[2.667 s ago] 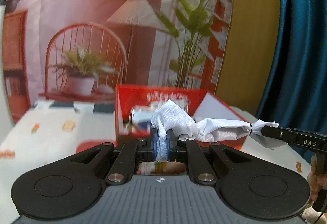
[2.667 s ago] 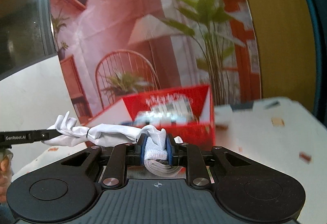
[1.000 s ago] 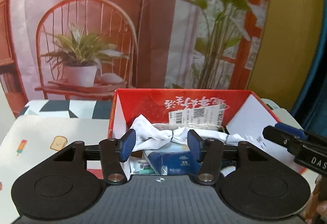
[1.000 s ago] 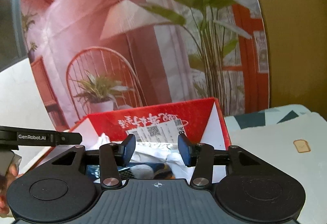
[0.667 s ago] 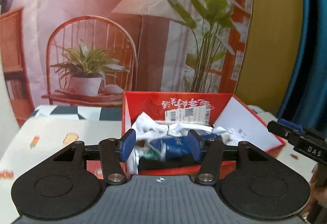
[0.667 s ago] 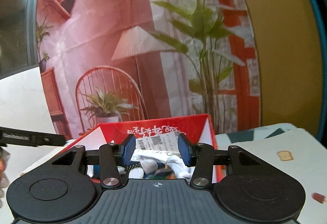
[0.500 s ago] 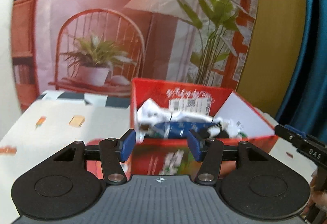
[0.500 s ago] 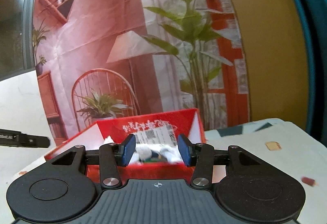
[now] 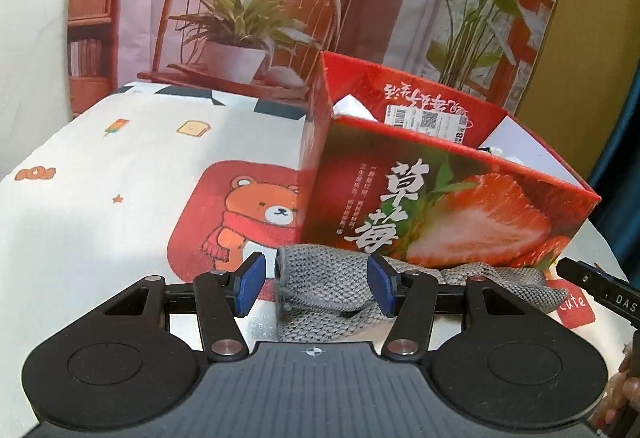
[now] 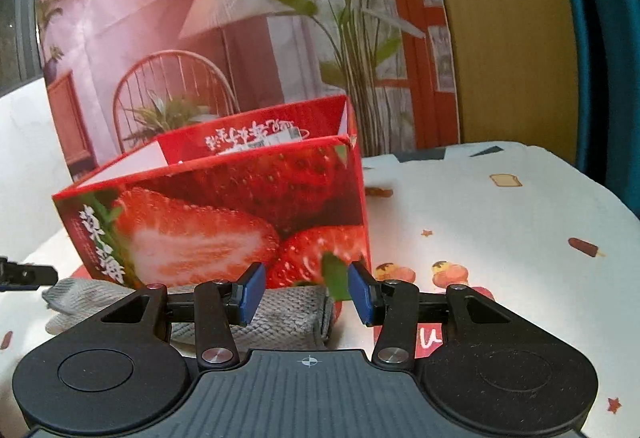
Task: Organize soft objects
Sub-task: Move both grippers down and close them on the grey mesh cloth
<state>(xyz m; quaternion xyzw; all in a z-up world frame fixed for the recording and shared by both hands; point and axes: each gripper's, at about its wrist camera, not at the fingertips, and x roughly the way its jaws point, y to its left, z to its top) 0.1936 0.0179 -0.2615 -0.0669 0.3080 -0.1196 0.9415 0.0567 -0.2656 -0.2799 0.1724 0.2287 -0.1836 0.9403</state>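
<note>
Step in hand: reaching for next soft item.

Left gripper (image 9: 316, 286) released, pads astride grey knit cloth (image 9: 328, 278) without pressing it.

Cloth lies flat on tablecloth (image 9: 100, 198), touching strawberry box (image 9: 440, 206) front (white item already inside).

Right gripper (image 10: 306, 294) released, empty, above cloth's other end.

Next: lower, clench both ends, lift over box wall.

Box close behind, crowds fingertips.

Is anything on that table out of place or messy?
One thing: a grey knitted cloth lies crumpled on the tablecloth against the front of the strawberry box, outside it, while other soft things already sit inside. Both grippers, left and right, stand open over it.
</note>
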